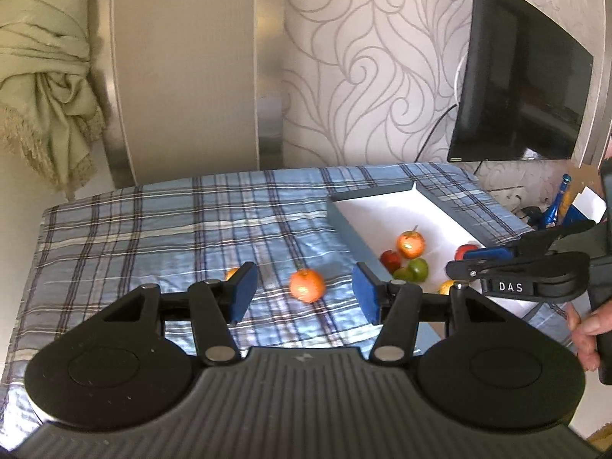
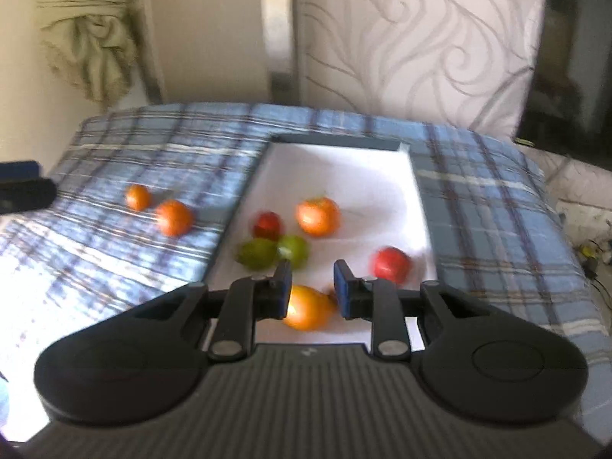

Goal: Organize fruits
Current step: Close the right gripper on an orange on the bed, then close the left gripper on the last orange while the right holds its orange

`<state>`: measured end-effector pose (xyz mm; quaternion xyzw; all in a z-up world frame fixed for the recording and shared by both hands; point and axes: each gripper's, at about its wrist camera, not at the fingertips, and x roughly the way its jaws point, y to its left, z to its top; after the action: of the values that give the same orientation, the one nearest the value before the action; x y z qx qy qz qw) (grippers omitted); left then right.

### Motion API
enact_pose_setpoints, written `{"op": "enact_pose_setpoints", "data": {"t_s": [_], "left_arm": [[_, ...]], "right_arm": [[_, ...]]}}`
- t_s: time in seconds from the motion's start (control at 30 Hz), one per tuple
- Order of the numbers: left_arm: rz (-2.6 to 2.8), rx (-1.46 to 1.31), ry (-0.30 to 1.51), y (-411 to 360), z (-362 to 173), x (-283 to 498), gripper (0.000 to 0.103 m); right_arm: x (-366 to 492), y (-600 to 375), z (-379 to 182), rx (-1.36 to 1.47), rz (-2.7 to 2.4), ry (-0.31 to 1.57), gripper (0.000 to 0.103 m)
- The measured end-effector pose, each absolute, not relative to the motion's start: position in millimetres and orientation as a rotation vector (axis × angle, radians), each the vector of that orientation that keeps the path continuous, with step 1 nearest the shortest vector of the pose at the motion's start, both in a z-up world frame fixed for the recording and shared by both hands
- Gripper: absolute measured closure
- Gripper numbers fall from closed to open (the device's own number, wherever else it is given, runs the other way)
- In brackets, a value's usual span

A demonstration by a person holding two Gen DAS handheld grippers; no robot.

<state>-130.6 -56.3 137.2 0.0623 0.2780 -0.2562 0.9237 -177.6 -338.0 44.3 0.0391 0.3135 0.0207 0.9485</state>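
Observation:
An orange (image 1: pixel 307 285) (image 2: pixel 174 217) lies on the blue plaid cloth (image 1: pixel 153 229). My left gripper (image 1: pixel 304 273) is open, and the orange shows beyond the gap between its pads, untouched. A smaller orange (image 1: pixel 231 272) (image 2: pixel 137 197) peeks out behind the left pad. The white tray (image 1: pixel 344 225) (image 2: pixel 336 139) holds several fruits: an orange-red one (image 2: pixel 318 216), two red, two green (image 2: pixel 292 250) and a yellow-orange one (image 2: pixel 306 308). My right gripper (image 2: pixel 310 267) (image 1: pixel 459 267) hovers over the tray's near end with its jaws drawn close and gripping nothing. The yellow-orange fruit lies below them.
A dark screen (image 1: pixel 520 76) hangs on the patterned wall at the right. A knotted curtain (image 1: pixel 46 76) hangs at the far left. Blue bottles and clutter (image 1: pixel 558 206) sit past the table's right edge. A person's hand (image 1: pixel 589 329) holds the right gripper.

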Motion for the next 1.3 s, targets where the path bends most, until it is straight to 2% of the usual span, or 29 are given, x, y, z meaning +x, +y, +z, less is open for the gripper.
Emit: {"op": "enact_pose_setpoints", "data": {"t_s": [0.3,0.4,0.83,1.03,1.23,1.27,1.3], "left_arm": [[-0.495,0.139,0.558,-5.6,137.1,-125.8,0.042],[-0.474,0.141,0.554,19.8,135.9,-122.6,0.042],[-0.386,0.144,0.575,117.8,133.3,-105.4,0.042],[-0.438,0.155,0.582,111.3,124.7,-92.9,0.042],[-0.534,0.178,0.602,79.2,106.7,-71.4,0.042],[-0.556,0.182,0.608,71.3,102.1,-66.7,0.04],[-0.571,0.189,0.61,63.1,97.1,-62.4,0.034]], "right_arm": [[-143.0,-264.9,52.9,0.109,0.197,0.662,0.075],[-126.4,-242.4,46.2,0.1,0.181,0.673,0.06],[-65.6,-211.4,1.3,0.12,-0.044,0.744,0.06],[-64.2,-206.4,1.4,0.097,-0.042,0.731,0.065],[-88.6,-209.2,20.6,0.138,0.005,0.734,0.066],[-93.9,-208.9,24.9,0.148,0.02,0.733,0.066],[-102.5,-207.7,30.6,0.158,0.037,0.733,0.066]]}}
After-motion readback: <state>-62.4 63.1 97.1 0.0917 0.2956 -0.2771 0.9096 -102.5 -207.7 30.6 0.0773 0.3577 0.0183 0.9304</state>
